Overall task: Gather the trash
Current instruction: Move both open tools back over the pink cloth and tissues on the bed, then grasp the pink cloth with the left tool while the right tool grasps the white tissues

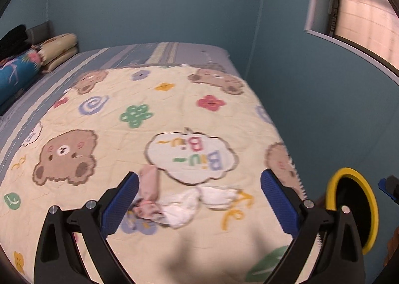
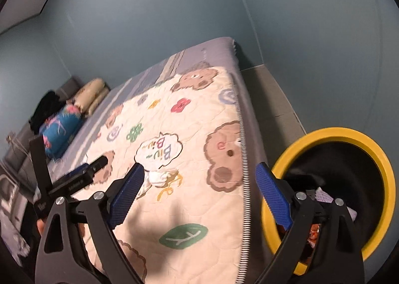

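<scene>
Blue-grey walls enclose a bed [image 1: 139,52] covered by a cream quilt printed with brown bears [image 1: 174,109]. Crumpled white and pink tissue trash [image 1: 172,205] lies on the quilt near its front edge, between the fingers of the left tool [image 1: 199,199], which gapes wide and grips nothing. Right tool [image 2: 200,190] is likewise wide open and empty, beside a yellow-rimmed black trash bin [image 2: 331,134] holding wrappers.
</scene>
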The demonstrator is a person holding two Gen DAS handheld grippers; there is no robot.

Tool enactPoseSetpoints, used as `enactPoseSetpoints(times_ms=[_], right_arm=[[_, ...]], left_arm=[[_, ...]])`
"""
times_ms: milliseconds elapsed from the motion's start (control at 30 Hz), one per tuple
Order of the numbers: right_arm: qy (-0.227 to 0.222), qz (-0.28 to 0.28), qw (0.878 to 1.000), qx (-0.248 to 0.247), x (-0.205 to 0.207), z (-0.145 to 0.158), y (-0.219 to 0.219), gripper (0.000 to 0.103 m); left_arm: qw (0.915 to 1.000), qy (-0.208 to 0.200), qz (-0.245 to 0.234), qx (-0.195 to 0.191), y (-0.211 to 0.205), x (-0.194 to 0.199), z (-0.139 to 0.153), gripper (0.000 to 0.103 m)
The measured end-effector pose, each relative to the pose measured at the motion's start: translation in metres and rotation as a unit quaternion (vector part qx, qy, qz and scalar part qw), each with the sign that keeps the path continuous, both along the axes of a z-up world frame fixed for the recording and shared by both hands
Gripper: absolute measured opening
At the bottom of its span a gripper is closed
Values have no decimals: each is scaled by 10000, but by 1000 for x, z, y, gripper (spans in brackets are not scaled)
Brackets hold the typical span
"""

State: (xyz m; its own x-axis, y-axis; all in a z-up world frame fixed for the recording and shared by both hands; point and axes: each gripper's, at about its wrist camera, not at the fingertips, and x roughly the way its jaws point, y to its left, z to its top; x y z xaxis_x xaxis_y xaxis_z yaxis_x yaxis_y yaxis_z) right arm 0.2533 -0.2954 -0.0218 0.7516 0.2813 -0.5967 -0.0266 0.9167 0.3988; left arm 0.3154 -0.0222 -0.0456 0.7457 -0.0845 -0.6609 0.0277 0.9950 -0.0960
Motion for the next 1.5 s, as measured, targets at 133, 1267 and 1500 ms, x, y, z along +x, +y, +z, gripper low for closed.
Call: enactPoseSetpoints(times_ms=[133, 1267, 1500], right_arm=[[137, 290, 9994, -147, 20, -9, 27, 87], [1065, 1970, 9652, -1349, 162, -145, 186, 87], [1178, 2156, 9587, -1431, 171, -160, 204, 87]], left_arm=[[9996, 105, 236, 74, 23, 13, -9, 94], [9817, 1531, 1022, -484, 116, 93, -141, 94], [9804, 1632, 1017, -436, 116, 100, -152, 94]])
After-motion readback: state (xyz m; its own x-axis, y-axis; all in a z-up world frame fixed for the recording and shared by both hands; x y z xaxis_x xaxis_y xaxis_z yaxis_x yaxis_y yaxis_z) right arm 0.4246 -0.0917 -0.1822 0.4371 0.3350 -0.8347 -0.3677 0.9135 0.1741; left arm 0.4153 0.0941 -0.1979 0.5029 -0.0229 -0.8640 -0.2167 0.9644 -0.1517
